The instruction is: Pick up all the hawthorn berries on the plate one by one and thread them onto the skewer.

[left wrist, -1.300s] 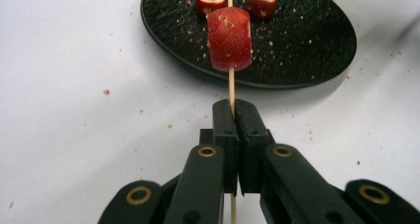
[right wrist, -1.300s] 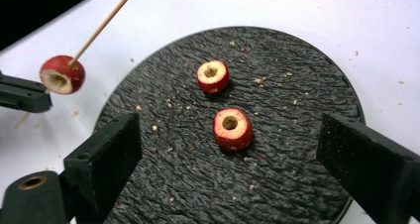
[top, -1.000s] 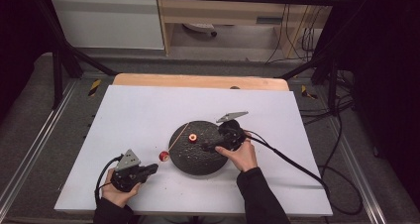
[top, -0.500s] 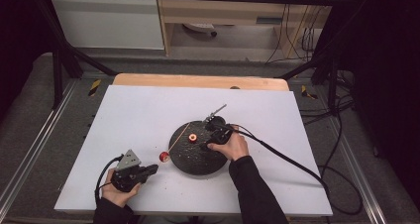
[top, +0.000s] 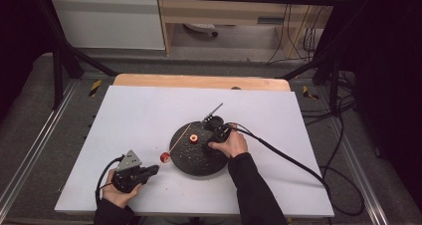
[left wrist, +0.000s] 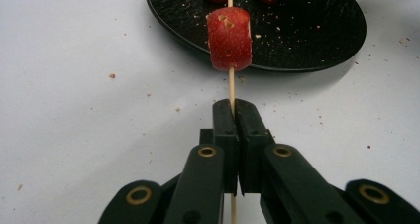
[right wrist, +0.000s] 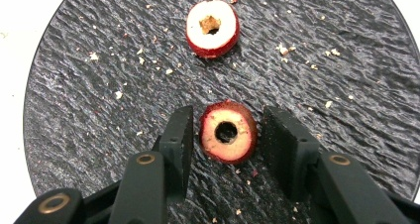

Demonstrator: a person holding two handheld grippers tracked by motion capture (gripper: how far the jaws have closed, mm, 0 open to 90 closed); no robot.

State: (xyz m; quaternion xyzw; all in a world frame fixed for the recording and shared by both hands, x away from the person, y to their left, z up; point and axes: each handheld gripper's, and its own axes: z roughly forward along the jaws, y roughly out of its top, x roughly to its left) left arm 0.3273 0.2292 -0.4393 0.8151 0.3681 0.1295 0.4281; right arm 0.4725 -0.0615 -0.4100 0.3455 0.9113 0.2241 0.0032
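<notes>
Your left gripper (left wrist: pixel 233 107) is clenched on the thin wooden skewer (left wrist: pixel 230 83), which runs out from between the pressed-together jaws toward the black plate (left wrist: pixel 307 40); one red cored fruit piece (left wrist: pixel 229 38) is threaded on it just beyond the jaw tips, over the near rim of the plate. In the high view that gripper (top: pixel 152 171) sits at the front left of the white table (top: pixel 124 115), with the skewered piece (top: pixel 164 157) just off the plate's left edge. Your right gripper (right wrist: pixel 227 135) has just been closing its jaws, and they now stand on either side of a second cored ring (right wrist: pixel 228 132) lying flat on the plate. Narrow gaps show on both sides, so the pads do not yet press it. A third ring (right wrist: pixel 212 28) lies farther along the plate, apart from the jaws.
</notes>
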